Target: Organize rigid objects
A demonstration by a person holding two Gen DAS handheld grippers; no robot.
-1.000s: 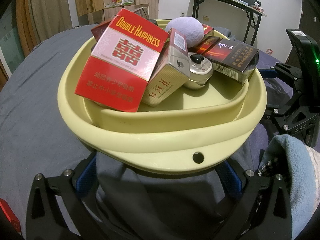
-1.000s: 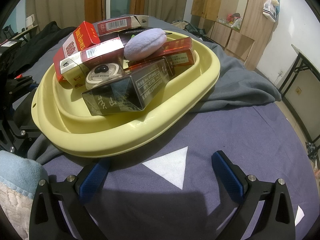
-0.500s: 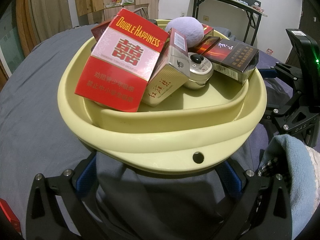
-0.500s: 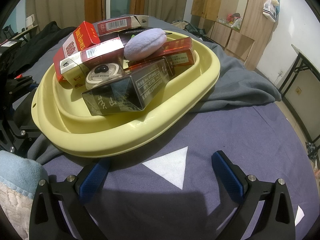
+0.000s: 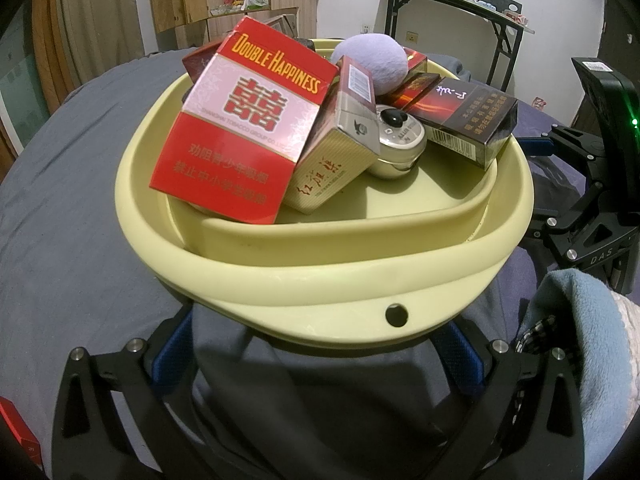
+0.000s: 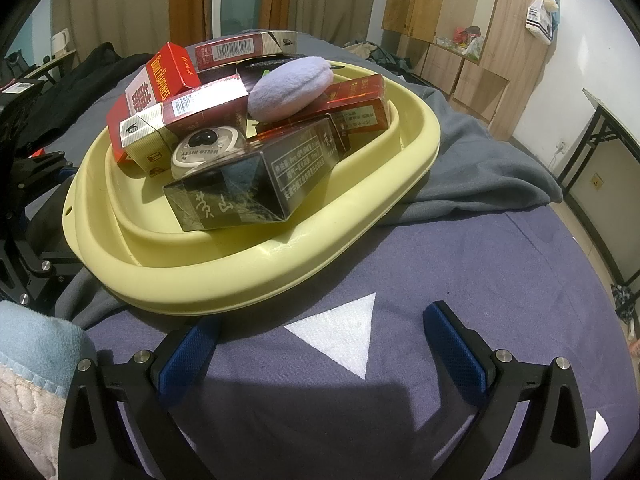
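Observation:
A pale yellow basin [image 5: 320, 280] [image 6: 240, 276] rests on a grey cloth on the bed. Piled in it are a red Double Happiness box [image 5: 244, 128] [image 6: 152, 88], a gold and maroon box [image 5: 336, 160] [image 6: 188, 120], a round silver tin [image 5: 400, 142] [image 6: 208, 148], a dark box [image 5: 464, 116] [image 6: 256, 176], a red box [image 6: 356, 104] and a lilac plush puff [image 5: 372, 60] [image 6: 292, 88]. My left gripper [image 5: 316, 352] is open at the basin's near rim, holding nothing. My right gripper [image 6: 320, 344] stands open over the blue sheet, just short of the basin.
The grey cloth [image 6: 480, 168] spreads out past the basin. Light-blue fleece fabric [image 5: 580, 340] [image 6: 36, 344] lies between the two grippers. A red box [image 5: 16, 436] sits by the left gripper. A folding table [image 5: 452, 4] and wooden cabinets [image 6: 460, 20] stand behind.

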